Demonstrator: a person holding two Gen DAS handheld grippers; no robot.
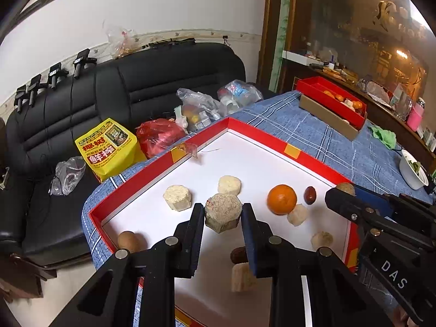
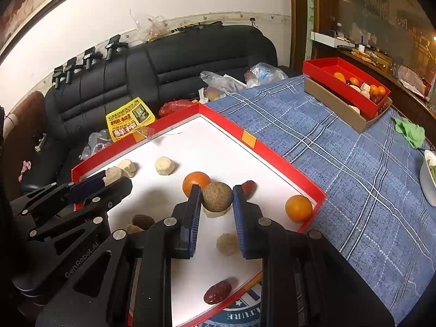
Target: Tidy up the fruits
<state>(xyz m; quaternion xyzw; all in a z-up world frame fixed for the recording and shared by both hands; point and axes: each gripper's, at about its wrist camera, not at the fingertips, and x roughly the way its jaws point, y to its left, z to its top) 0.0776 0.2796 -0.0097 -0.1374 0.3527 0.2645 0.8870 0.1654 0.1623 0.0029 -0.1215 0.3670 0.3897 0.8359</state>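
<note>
A red-rimmed white tray (image 1: 313, 167) (image 2: 275, 160) lies on the blue checked cloth. My left gripper (image 1: 223, 208) is shut on a speckled grey-brown hexagonal piece (image 1: 223, 218), held above the tray floor. My right gripper (image 2: 216, 190) is shut on a rough brown round fruit (image 2: 217, 197), also over the tray. Each gripper shows in the other's view: the right gripper (image 1: 344, 190) at the tray's right side, the left gripper (image 2: 109, 181) at its left. In the tray lie an orange (image 1: 281, 199) (image 2: 194, 179), a second orange (image 2: 298, 208), red dates (image 1: 309, 195) (image 2: 217, 292) and pale cakes (image 1: 177, 197) (image 2: 164, 165).
A red box (image 1: 313, 87) (image 2: 324, 68) holding oranges and other pieces rests on a brown cardboard box at the far right of the table. A white bowl (image 1: 411, 170) and a green cloth (image 2: 410, 130) lie on the right. A black sofa (image 1: 169, 81) with bags stands beyond the tray.
</note>
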